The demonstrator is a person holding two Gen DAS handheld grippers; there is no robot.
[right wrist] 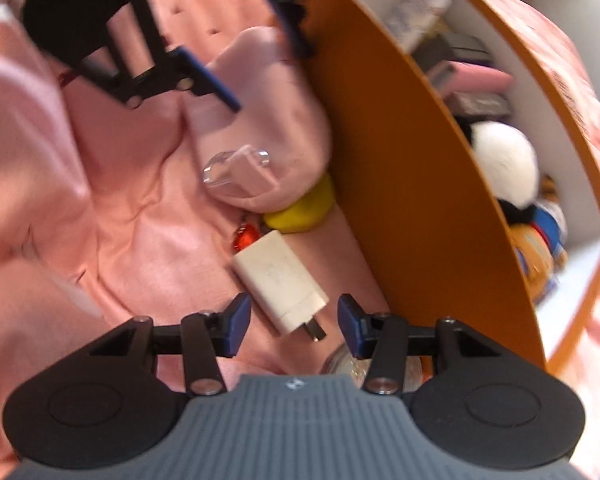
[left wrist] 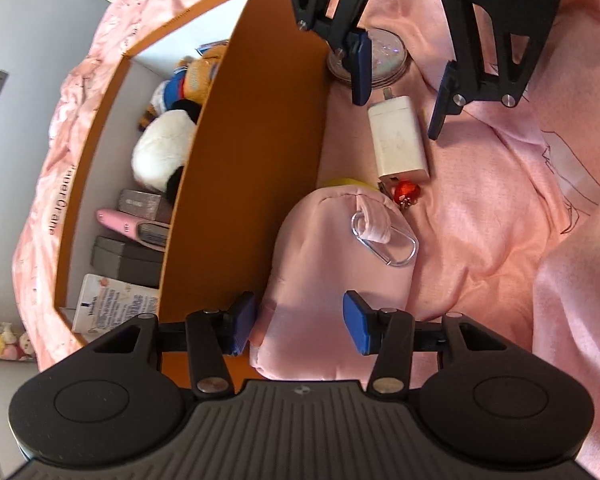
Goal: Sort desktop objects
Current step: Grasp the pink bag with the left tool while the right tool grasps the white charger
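A pink fabric pouch (left wrist: 332, 272) with a clear plastic clip (left wrist: 384, 236) lies on the pink cloth beside the orange box. My left gripper (left wrist: 300, 326) is open and straddles the pouch's near end, its pads not pressing on it. A white charger (right wrist: 280, 280) lies past the pouch, its metal plug (right wrist: 314, 330) pointing towards my right gripper (right wrist: 294, 326). That gripper is open, with the plug end between its fingers and gaps on both sides. In the left wrist view the right gripper (left wrist: 400, 88) hangs over the charger (left wrist: 400, 140). The right wrist view shows the left gripper (right wrist: 252, 56) over the pouch (right wrist: 260, 120).
The orange box (left wrist: 260, 140) with white inner walls holds plush toys (left wrist: 164, 148), a pink item (left wrist: 120, 220), grey boxes and a card. A red bead charm (left wrist: 408, 192), a yellow object (right wrist: 300, 212) and a round glittery disc (left wrist: 384, 60) lie near the charger. Rumpled pink cloth (left wrist: 500, 220) covers the surface.
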